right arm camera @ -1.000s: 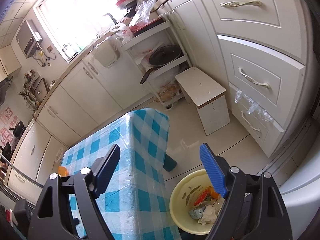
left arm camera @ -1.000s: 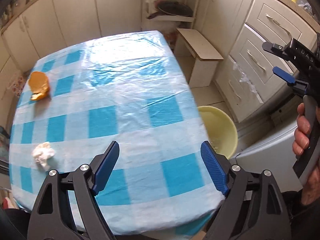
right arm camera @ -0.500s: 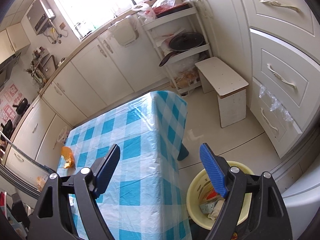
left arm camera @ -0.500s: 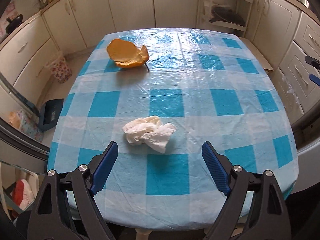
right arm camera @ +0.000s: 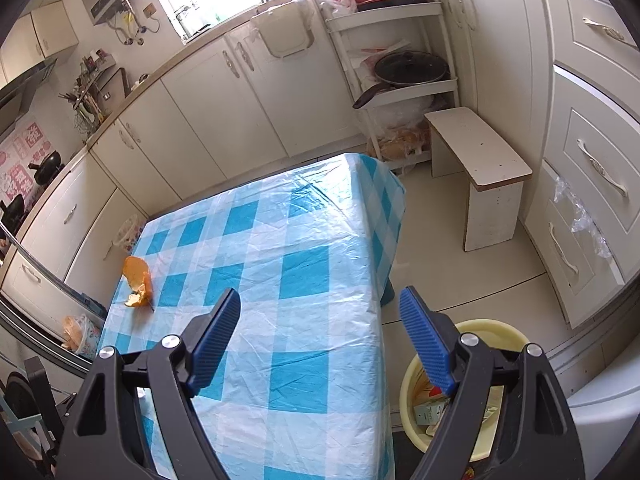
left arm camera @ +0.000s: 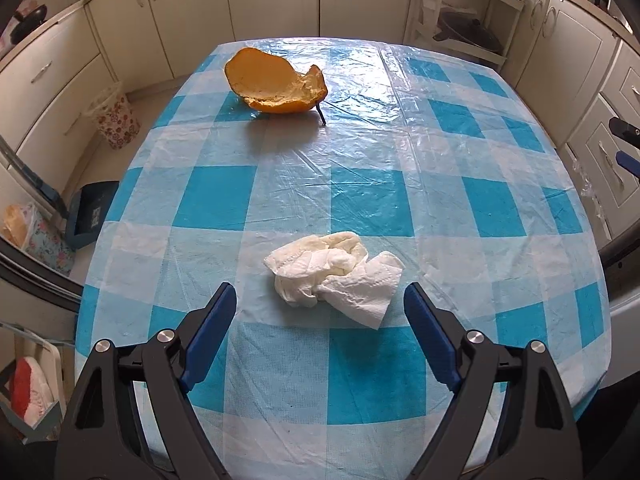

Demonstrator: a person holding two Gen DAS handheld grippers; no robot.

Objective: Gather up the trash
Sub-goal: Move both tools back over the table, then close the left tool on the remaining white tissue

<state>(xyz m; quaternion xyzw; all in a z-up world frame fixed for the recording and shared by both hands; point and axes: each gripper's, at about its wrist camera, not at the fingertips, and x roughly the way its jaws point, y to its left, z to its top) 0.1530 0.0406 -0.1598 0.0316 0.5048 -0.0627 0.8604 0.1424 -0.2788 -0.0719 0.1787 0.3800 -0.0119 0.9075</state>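
A crumpled white paper tissue [left arm camera: 334, 278] lies on the blue checked tablecloth [left arm camera: 360, 184], just ahead of my open, empty left gripper [left arm camera: 320, 320], between its fingers' line. An orange peel [left arm camera: 274, 82] lies at the table's far end; it also shows in the right wrist view [right arm camera: 138, 280]. My right gripper [right arm camera: 320, 328] is open and empty, held above the table's right edge. A yellow basin [right arm camera: 492, 332] with trash in it stands on the floor, under the right finger. The right gripper's tips show at the left wrist view's right edge [left arm camera: 626, 148].
A white stool [right arm camera: 480, 168] stands on the floor right of the table. Cabinets and drawers [right arm camera: 588, 160] line the walls. A shelf rack with a pan [right arm camera: 408, 70] stands in the corner. A floral bin [left arm camera: 116, 120] stands left of the table.
My left gripper has swung left and moved closer to the tissue, which now lies between its fingers' line. My right gripper has drifted left over the table edge. Both stay open.
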